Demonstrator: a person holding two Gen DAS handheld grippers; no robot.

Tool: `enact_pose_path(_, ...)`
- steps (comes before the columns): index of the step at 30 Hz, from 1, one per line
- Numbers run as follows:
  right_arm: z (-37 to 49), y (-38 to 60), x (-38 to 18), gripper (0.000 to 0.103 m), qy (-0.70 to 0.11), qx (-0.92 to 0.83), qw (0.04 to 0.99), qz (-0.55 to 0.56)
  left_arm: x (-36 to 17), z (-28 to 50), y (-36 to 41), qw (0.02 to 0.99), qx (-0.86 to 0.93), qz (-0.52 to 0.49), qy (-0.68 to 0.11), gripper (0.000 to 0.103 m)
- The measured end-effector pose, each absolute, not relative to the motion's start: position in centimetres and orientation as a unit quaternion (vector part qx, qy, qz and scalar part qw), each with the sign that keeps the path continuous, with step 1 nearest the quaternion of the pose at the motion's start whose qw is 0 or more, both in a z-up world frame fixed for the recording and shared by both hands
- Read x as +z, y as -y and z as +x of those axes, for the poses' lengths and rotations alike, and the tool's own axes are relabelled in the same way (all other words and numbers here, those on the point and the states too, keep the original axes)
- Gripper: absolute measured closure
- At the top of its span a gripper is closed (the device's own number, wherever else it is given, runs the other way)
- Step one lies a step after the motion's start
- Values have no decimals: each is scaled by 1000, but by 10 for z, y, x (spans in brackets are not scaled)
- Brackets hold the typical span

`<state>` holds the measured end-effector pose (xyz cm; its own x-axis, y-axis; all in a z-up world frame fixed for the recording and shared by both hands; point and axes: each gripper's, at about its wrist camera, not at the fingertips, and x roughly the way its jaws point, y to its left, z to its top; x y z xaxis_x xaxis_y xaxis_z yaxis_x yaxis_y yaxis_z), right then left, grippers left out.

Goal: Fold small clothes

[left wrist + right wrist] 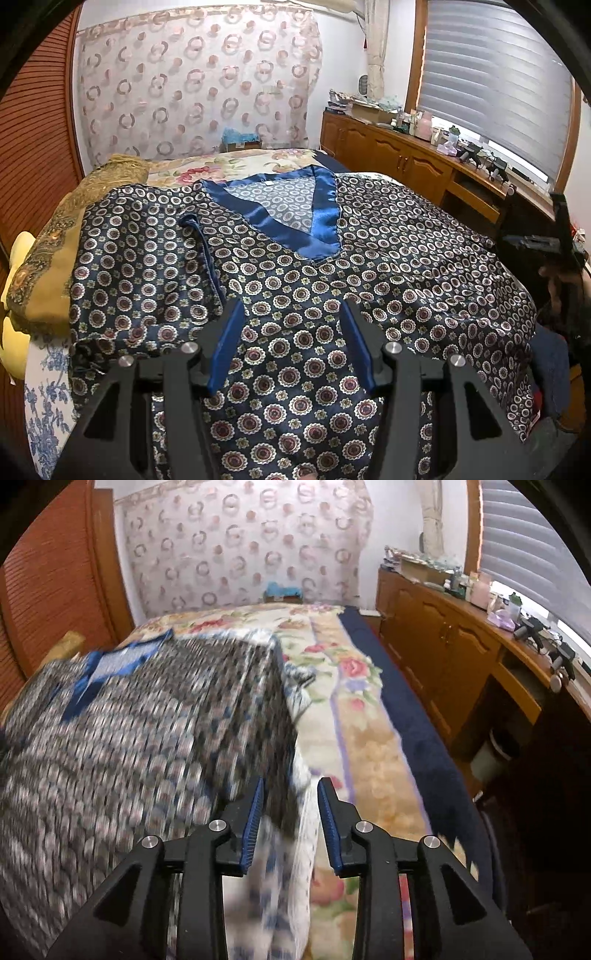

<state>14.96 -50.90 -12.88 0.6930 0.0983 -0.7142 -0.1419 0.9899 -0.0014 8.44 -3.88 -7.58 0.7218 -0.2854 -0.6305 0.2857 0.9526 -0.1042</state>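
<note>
A navy satin top point(295, 295) printed with round medallions lies spread face up on the bed, its shiny blue V-neck band point(321, 218) toward the far side. Its left sleeve point(147, 258) is folded in over the body. My left gripper point(291, 314) is open, hovering just above the lower middle of the top, holding nothing. In the right wrist view the top point(129, 738) is motion-blurred and fills the left half. My right gripper point(290, 790) is open and empty at the top's right edge, over the bed cover.
The bed has a floral cover point(354, 716) and a navy side edge point(413, 720). An ochre patterned cloth point(55, 251) lies at the bed's left. A wooden cabinet point(399, 158) with clutter stands on the right under the window blinds. A patterned curtain point(195, 81) hangs behind.
</note>
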Motion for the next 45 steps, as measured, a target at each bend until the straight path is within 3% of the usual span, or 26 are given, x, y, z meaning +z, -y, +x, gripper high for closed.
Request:
enact_pose_path(14, 200, 503, -147, 72, -409, 48, 911, -22, -91, 92, 34, 922, -143, 2, -359, 51)
enact_pose_path(15, 203, 503, -146, 75, -409, 47, 911, -22, -91, 92, 33, 922, -142, 1, -360, 51)
enact_pose_path(16, 205, 502, -145, 88, -407, 47, 912, -27, -92, 91, 32, 922, -143, -1, -360, 51)
enact_pose_path(17, 207, 500, -144, 94, -405, 47, 913, -38, -92, 90, 31, 922, -143, -1, -360, 51)
enact_pose_path(21, 207, 481, -122, 100, -351, 25, 933, -72, -93, 89, 29, 923, -142, -3, -359, 51)
enact_pose_path(27, 195, 401, -77, 100, -258, 106, 950, -141, -94, 89, 26, 922, -140, -6, -361, 51)
enact_pose_path(35, 176, 345, -125, 99, -348, 193, 902, -168, -89, 85, 26, 924, -144, -6, -354, 51)
enact_pose_path(38, 166, 348, -136, 88, -377, 200, 892, -145, -88, 86, 26, 924, -144, -7, -353, 51)
enact_pose_path(45, 139, 366, -137, 80, -392, 192, 891, -124, -85, 85, 25, 926, -144, -9, -350, 51)
